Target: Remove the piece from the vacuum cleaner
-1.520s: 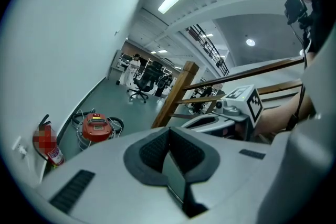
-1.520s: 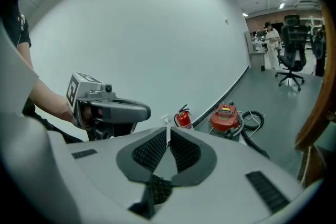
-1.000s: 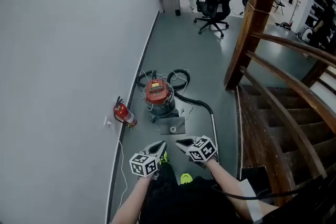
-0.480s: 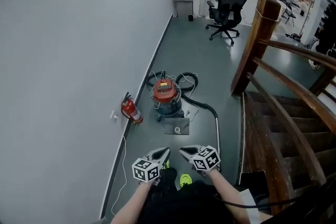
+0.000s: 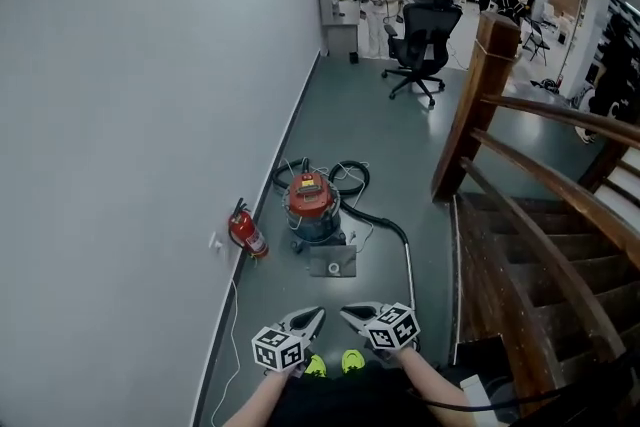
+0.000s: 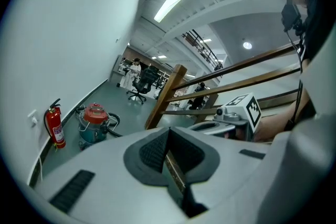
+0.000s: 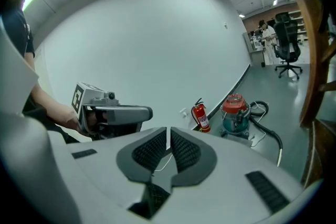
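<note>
Head view: both hand-held grippers point(image 5: 317, 314) point(image 5: 346, 311) closed, empty; fire extinguisher point(image 5: 246, 233) beside vacuum cleaner point(image 5: 310, 205).

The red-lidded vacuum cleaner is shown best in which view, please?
The head view: the red-lidded vacuum cleaner shows whole from above, with its black hose. The left gripper view and right gripper view show it small, side-on.
</note>
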